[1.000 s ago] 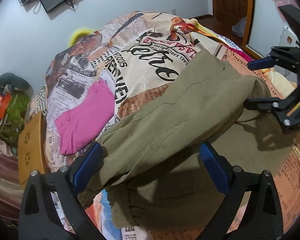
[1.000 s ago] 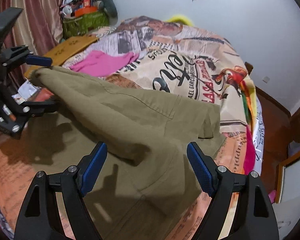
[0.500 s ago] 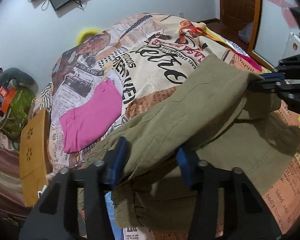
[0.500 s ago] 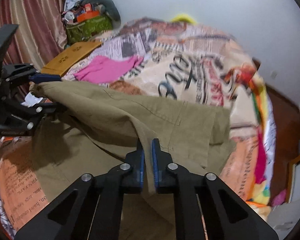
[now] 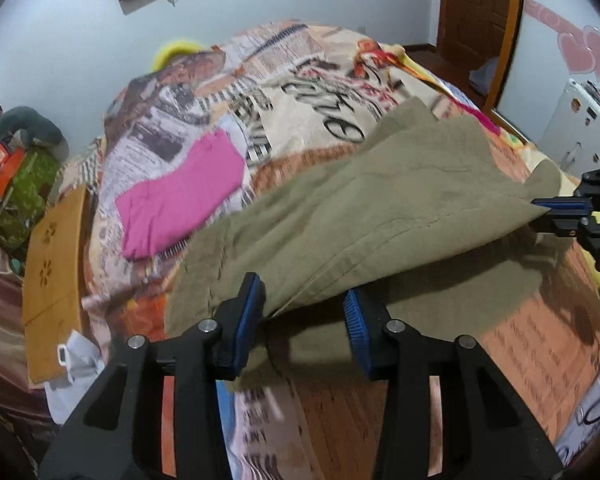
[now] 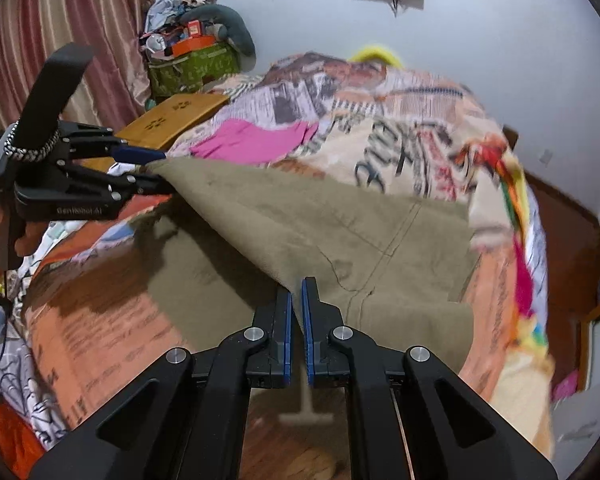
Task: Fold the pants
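Note:
Olive-green pants lie on the bed, with one layer lifted and stretched over the rest. My left gripper has its blue pads apart around the lifted hem, with a visible gap on the right side. In the right wrist view the left gripper holds that corner of cloth between its fingers. My right gripper is shut on the edge of the lifted layer. In the left wrist view the right gripper pinches the far corner.
The bed has a newspaper-print cover. A folded pink garment lies beyond the pants. A wooden board stands at the bed's side, next to a green bag pile and a curtain.
Both grippers have closed from wide open around the lifted pants layer and raised it. The right one shut fully. The left one narrowed, then its pads show wider apart now.

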`<state>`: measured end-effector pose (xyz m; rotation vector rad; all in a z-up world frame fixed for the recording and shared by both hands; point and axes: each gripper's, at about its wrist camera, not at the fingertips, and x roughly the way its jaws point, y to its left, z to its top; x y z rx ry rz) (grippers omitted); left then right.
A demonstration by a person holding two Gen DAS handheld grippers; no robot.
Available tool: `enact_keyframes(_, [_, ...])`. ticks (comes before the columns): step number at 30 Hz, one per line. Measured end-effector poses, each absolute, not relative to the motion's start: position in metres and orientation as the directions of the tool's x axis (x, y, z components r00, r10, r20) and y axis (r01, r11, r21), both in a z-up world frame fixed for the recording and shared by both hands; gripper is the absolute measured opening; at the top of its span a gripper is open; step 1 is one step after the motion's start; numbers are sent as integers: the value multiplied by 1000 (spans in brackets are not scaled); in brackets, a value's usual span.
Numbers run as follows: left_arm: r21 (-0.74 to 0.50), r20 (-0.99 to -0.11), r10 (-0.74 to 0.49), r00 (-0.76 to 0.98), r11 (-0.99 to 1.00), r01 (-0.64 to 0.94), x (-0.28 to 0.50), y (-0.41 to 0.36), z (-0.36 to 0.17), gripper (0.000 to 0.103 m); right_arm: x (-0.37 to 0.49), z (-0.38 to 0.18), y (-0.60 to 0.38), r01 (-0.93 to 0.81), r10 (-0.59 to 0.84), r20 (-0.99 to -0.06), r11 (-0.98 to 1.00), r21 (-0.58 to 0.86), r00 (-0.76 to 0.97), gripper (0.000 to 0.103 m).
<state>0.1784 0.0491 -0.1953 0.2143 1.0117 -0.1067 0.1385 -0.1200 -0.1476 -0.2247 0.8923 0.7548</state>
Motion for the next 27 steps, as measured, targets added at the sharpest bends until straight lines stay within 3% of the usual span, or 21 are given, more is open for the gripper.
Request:
enact_keyframes(2, [122, -862, 9, 506, 974, 191, 167, 49, -202, 46, 135, -158, -122, -651, 494, -790, 741, 165, 362, 8])
enact_keyframes(4, [130, -864, 20, 503, 974, 185, 159, 50, -204, 57, 131, -165, -128, -620, 496, -796, 758, 202, 347, 9])
enact_keyframes(8, [111, -847, 20, 532, 984, 139, 141, 62, -195, 62, 124, -159, -143, -580, 506, -786, 779, 238, 357, 9])
enact_keyframes(11, [82, -818, 29, 575, 994, 67, 136, 78, -180, 64, 124, -142, -163, -540, 515, -754, 802, 255, 408, 19])
enact_keyframes(15, [35, -775, 46, 630, 999, -30, 137, 103, -162, 82, 123, -134, -190, -462, 485, -724, 850, 256, 491, 36])
enact_keyframes(19, [46, -776, 119, 619, 990, -133, 151, 125, -163, 83, 132, -143, -209, -382, 443, -737, 885, 267, 511, 41])
enact_keyframes(27, [-43, -855, 58, 515, 982, -182, 168, 142, -200, 83, 157, -173, -218, -328, 443, -773, 890, 318, 454, 41])
